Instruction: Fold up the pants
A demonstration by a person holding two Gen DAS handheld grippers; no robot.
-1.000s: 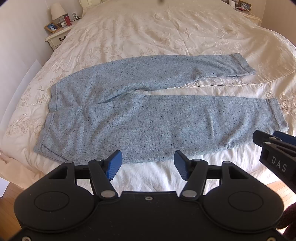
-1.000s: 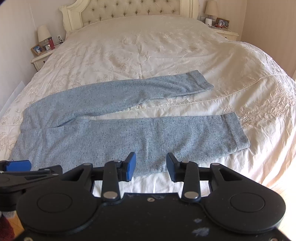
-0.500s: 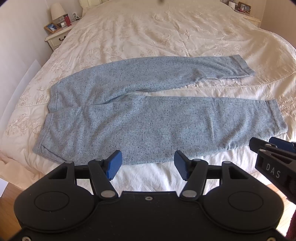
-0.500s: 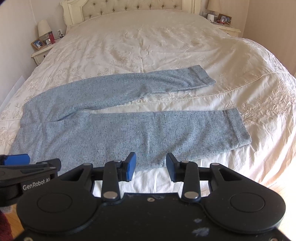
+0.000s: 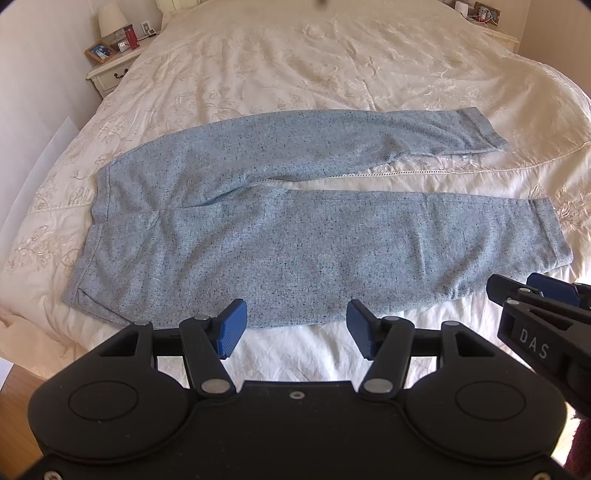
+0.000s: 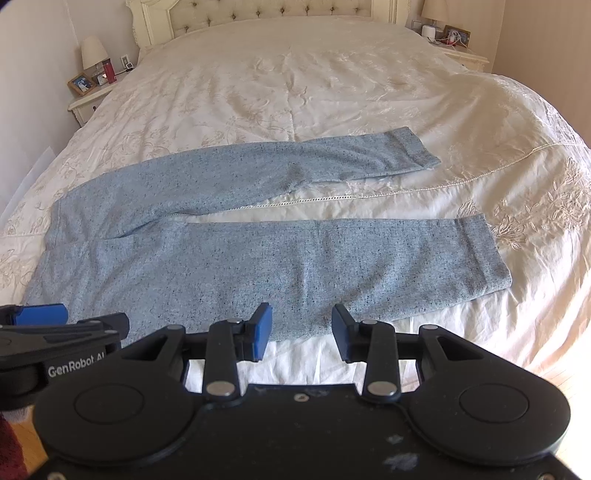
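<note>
Light blue speckled pants point(image 5: 295, 229) lie flat across the cream bed, waistband at the left, both legs pointing right and spread apart; they also show in the right wrist view point(image 6: 258, 258). My left gripper point(image 5: 293, 328) is open and empty, hovering just short of the near leg's lower edge. My right gripper point(image 6: 301, 330) is open and empty, also just before the near leg's edge. The right gripper shows at the right edge of the left wrist view point(image 5: 546, 306), near the near cuff. The left gripper shows at the left of the right wrist view point(image 6: 55, 325).
The bed's cream embroidered cover point(image 6: 295, 92) spreads beyond the pants, with a tufted headboard point(image 6: 273, 11) at the far end. Nightstands with lamps and photo frames stand at the far left point(image 6: 88, 96) and far right point(image 6: 461, 48). Wooden floor point(image 5: 18, 384) lies below the near edge.
Both grippers have shifted slightly; the views tilt a little upward and toward the bed. The pants have not moved. Both grippers stay open.
</note>
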